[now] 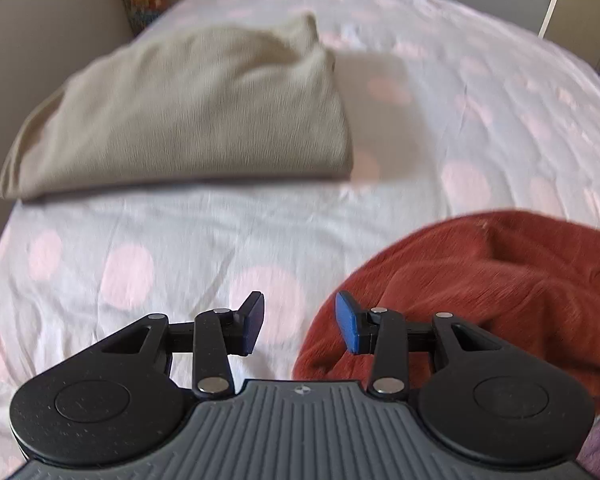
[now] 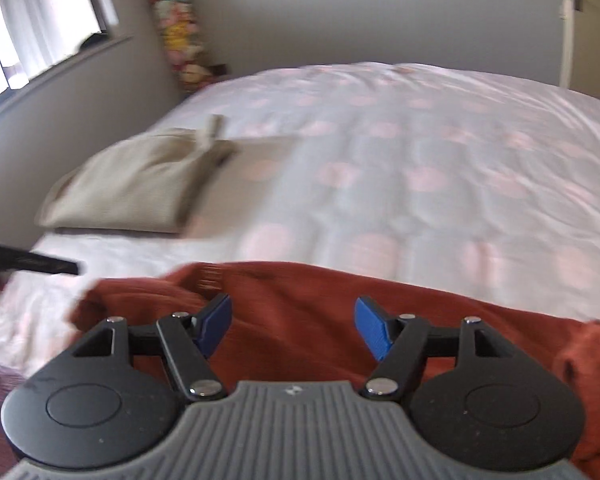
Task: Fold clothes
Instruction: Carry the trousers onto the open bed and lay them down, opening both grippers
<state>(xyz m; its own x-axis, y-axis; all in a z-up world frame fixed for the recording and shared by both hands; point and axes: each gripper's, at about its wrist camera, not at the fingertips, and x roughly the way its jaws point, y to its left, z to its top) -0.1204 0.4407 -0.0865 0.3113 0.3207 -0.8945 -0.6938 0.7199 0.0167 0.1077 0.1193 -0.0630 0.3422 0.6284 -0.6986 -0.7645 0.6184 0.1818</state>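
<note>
Surface: bed (image 2: 440, 152), white sheet with pink dots, wrinkled.
Far left: folded beige garment (image 1: 188, 116), flat on the sheet.
Near right: rust-red garment (image 2: 320, 320), crumpled, unfolded, on the sheet.

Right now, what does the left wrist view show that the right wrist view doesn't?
Only the left wrist view: the left gripper open, its right finger at the rust-red garment's edge, left finger over bare sheet.

Only the right wrist view: the window, the right gripper open above the garment, and a dark bar at the left edge, likely the other gripper.

Both: the folded beige garment, the spotted bed sheet, the colourful hanging item in the corner.
</note>
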